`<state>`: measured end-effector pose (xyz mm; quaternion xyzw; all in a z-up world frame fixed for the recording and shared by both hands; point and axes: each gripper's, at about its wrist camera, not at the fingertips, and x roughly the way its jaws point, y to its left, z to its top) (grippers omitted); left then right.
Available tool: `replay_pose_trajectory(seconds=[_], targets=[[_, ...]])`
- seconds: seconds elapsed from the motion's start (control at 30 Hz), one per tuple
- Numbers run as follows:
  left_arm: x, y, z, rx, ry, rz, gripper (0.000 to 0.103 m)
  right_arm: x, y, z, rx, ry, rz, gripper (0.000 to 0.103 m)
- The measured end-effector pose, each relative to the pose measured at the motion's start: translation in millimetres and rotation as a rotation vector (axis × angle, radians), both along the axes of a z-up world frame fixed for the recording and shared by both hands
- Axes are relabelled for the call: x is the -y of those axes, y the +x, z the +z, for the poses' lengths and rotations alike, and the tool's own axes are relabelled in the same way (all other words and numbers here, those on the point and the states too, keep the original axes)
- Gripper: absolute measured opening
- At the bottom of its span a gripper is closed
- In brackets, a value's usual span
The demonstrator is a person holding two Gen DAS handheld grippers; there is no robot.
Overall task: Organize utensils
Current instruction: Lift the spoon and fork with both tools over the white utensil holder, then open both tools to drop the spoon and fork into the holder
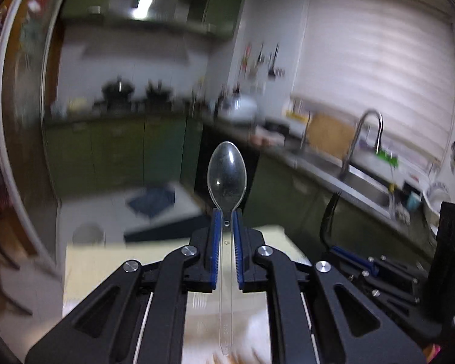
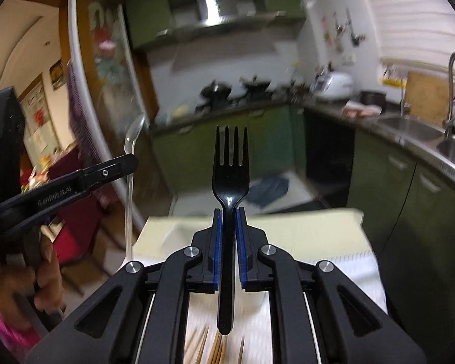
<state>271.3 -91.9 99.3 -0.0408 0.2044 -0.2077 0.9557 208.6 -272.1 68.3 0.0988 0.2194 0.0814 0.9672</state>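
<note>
From the left wrist view, the left hand-held gripper [image 1: 226,212] is closed narrow on a clear plastic spoon [image 1: 226,176]. The blue pads pinch the neck just below the bowl, so the bowl stands up past the fingertips while the long handle runs back between the fingers toward the camera. Held this way the spoon is steady and its handle end is free, which suits dropping it handle-first into some holder, I would judge. It is lifted clear above the table [image 1: 112,261], whose pale top lies below and beyond the fingers. The background is smeared, so the gripper seems to be on the move. At the right edge the other gripper shows dimly.

From the right wrist view, the right hand-held gripper [image 2: 227,212] is likewise clamped on a black fork [image 2: 230,166], gripped at the neck under the tines, tines up and far, handle hanging back toward the lens. It too is held above the table [image 2: 303,227], not resting on anything. Beneath, near the bottom edge, some thin wooden sticks [image 2: 218,348] lie on a white cloth [image 2: 348,273]; they look like chopsticks or skewers, but I cannot tell which. On the left, the left gripper [image 2: 130,159] shows from the side with the spoon [image 2: 133,139] upright in it, well apart from the fork. Each tool carries one utensil, presumably so the kinds can be sorted separately. No sorting place is in view.
</note>
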Motion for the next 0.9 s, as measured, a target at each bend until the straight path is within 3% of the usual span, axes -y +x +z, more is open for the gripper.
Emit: replay_pose_trajectory(seconds=[0.23,0.43,0.9], targets=[[10.2,35.6,-20.4,0.173,-0.019,0.089,0.009,-16.1,60.4,4.7,0.138,-0.05,-0.077,0.01],[12.8,55.4,-51.1,0.115,-0.006,0.089,0.009,-27.3,99.5,-28.6,0.097,-0.078,-0.07,0.01],[11.8,38.7,-98.4,0.021,0.088,0.06,0.009,-36.6,63.5,-71.5,0.085,-0.14,-0.059,0.011]])
